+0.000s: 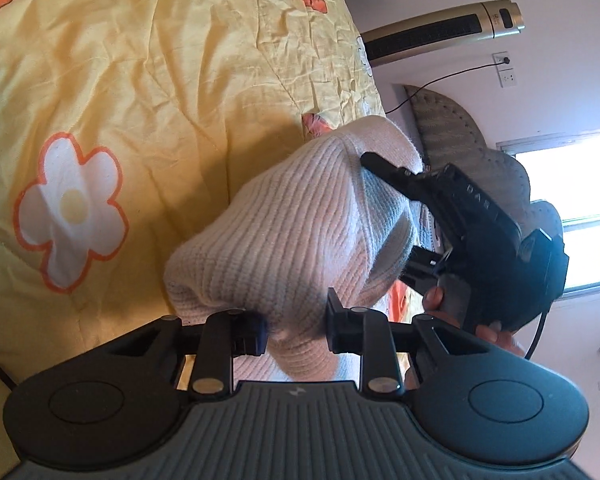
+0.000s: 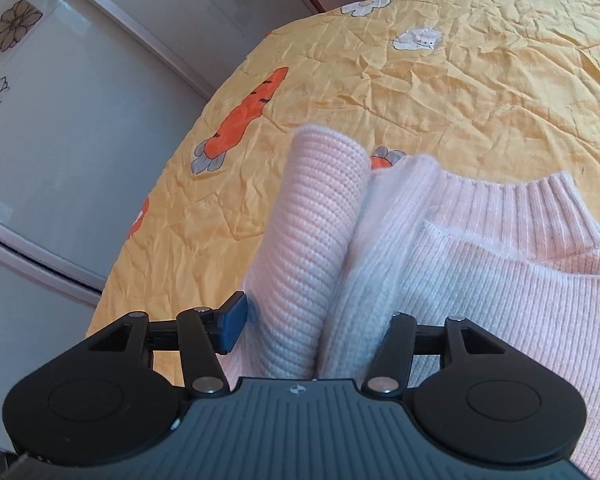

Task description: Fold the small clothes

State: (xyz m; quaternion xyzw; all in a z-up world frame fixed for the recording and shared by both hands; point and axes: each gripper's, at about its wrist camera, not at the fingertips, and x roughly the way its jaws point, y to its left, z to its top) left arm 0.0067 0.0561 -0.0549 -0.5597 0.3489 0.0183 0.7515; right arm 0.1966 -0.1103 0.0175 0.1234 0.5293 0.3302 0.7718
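A small pale pink ribbed knit sweater [image 1: 284,232] is held up over the yellow bedspread [image 1: 140,80]. My left gripper [image 1: 296,332] is shut on a bunched fold of the sweater. The right gripper [image 1: 384,216] shows in the left wrist view, its fingers clamped on the sweater's far edge. In the right wrist view my right gripper [image 2: 312,332] is shut on the sweater [image 2: 480,280], with a rolled sleeve [image 2: 316,220] standing up between the jaws. The ribbed collar [image 2: 540,208] lies to the right. The right finger is hidden by cloth.
The bedspread [image 2: 440,88] has orange carrot and white flower prints. A gold tower fan [image 1: 444,28], a wall socket with cable [image 1: 504,60] and a bright window [image 1: 580,208] are beyond the bed. A glass-panelled wardrobe door [image 2: 80,120] stands left of the bed.
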